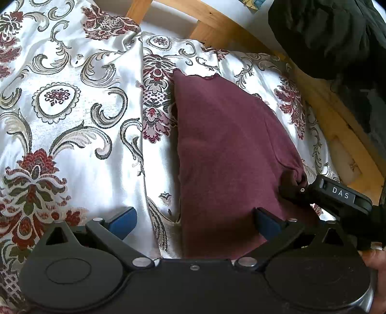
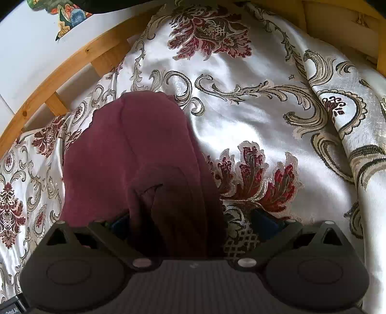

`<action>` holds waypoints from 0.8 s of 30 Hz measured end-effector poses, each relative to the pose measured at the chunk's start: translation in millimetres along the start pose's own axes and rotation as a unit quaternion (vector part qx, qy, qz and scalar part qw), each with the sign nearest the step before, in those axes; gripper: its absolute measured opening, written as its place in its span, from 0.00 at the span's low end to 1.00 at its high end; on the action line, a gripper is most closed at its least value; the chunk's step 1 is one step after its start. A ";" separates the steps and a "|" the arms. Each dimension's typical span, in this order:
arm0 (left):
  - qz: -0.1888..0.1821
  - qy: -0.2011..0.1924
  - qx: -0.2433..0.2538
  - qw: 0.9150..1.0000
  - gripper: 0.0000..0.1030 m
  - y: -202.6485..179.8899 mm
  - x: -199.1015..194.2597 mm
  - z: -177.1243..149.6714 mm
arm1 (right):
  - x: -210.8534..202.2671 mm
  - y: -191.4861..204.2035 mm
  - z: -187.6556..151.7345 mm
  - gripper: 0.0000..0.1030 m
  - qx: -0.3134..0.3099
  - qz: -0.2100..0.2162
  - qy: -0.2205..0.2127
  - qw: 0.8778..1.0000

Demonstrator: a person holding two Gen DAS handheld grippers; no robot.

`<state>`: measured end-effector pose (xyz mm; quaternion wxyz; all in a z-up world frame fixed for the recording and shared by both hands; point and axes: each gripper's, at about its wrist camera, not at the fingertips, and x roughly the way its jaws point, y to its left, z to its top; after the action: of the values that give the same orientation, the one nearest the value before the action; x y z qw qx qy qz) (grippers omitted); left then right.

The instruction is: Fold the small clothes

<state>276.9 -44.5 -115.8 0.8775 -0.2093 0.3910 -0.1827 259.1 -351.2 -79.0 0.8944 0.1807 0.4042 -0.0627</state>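
**Maroon garment on the patterned bedspread, both tongs at its near end**

Across the left of the left wrist view, your satin bedspread (image 1: 72,108) with scroll and flower patterns fills the frame. Your left tongs (image 1: 195,222) stand wide at lower centre, the left blue pad (image 1: 125,221) over bare bedspread and the right pad over the maroon garment (image 1: 226,157). That garment lies flat just right of centre, running from its frilled edge in the upper middle down to the tongs. At the lower right, your right tongs (image 1: 294,186) pinch a bunched corner of the maroon cloth. A wooden bed frame (image 1: 217,21) curves along the upper right.

Left of centre in the right wrist view, the garment (image 2: 130,145) reaches down between your right tongs (image 2: 190,224); whether they grip it there I cannot tell. Patterned bedspread (image 2: 265,120) covers the right.
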 end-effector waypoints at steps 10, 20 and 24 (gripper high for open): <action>-0.004 -0.002 -0.001 1.000 0.99 2.9 1.4 -2.2 | -33.8 4.1 -0.1 1.00 0.000 0.022 -0.021 1.000; -0.007 -0.004 -0.001 1.000 0.99 5.3 1.6 -4.0 | -39.6 24.5 -8.5 0.42 -0.066 0.036 -0.042 0.996; -0.007 -0.004 0.001 1.000 0.99 5.7 1.6 -4.4 | -33.5 24.3 -11.2 0.22 -0.076 0.031 -0.017 0.997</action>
<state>275.4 -41.4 -122.3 0.8778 -0.2121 0.3860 -0.1882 235.3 -325.6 -54.2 0.9136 0.1237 0.3872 -0.0076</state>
